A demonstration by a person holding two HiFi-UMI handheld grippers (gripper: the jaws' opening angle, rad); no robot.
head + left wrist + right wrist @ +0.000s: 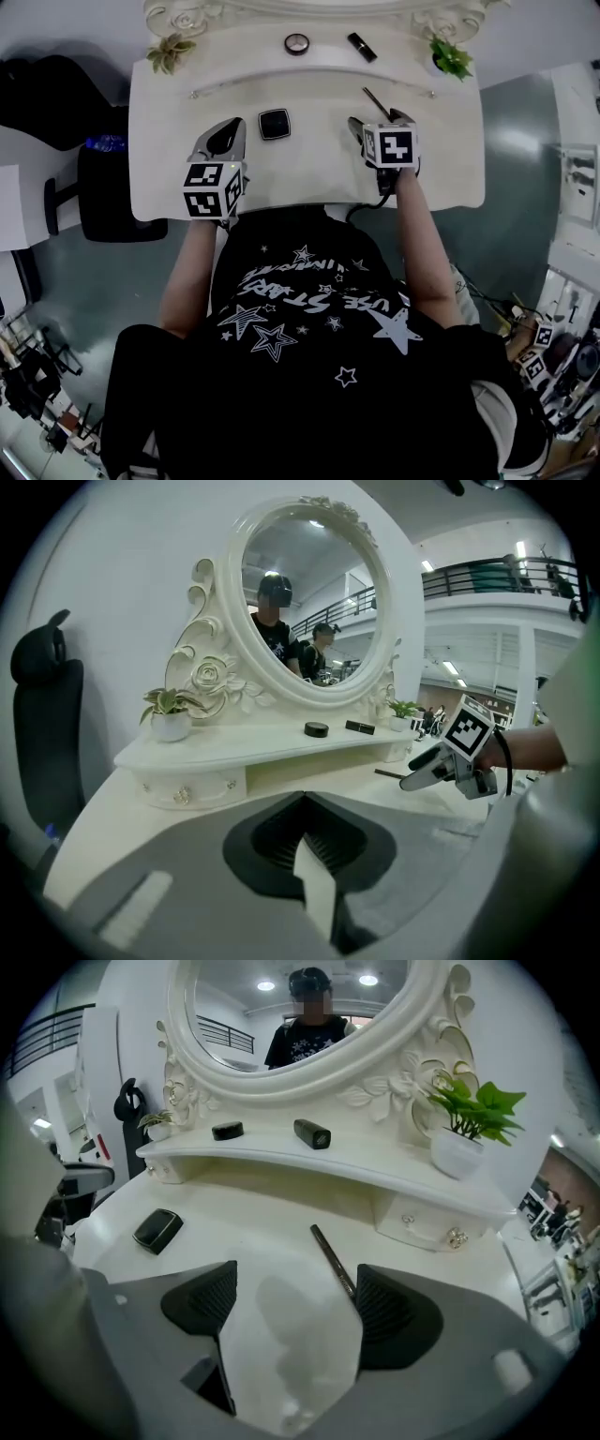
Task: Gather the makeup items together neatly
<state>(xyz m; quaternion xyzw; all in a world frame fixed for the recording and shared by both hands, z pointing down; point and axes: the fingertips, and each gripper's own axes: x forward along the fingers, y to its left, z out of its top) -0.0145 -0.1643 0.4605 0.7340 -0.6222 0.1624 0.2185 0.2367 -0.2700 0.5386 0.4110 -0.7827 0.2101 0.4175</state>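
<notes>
- The right gripper [295, 1279] has its fingers [211, 1302] spread wide, with only bare tabletop [281, 1232] between them. Their pads are black and ribbed, and the shells are smooth grey.
- The pencil [332, 1258] is thin, dark and straight. It lies flat on the tabletop, its near end just beside the finger at the right of the right gripper view. I cannot tell whether the two touch.
- The left gripper [305, 803] has its fingers [281, 841] together, the ribbed black pads meeting in a point with nothing between them.
- In the head view both bare forearms [187, 272] reach up the frame from a black star-printed shirt [309, 328]. The left gripper sits at centre left and the right gripper at centre right, both tilted down toward the tabletop. Each carries a marker cube [214, 187] near the wrist.
- The square compact [274, 124] lies flat on the tabletop between the two grippers, nearer the left one. It is black and glossy with rounded corners.
- The round compact [296, 43] and the lipstick [362, 47] are both black. They lie apart on the raised shelf [234, 56] at top centre, below the mirror [281, 1016].
- The tabletop and shelf are smooth, glossy white, and the oval mirror frame is carved with roses and scrolls.
- A leafy plant [451, 58] in a white pot stands at each end of the shelf.
</notes>
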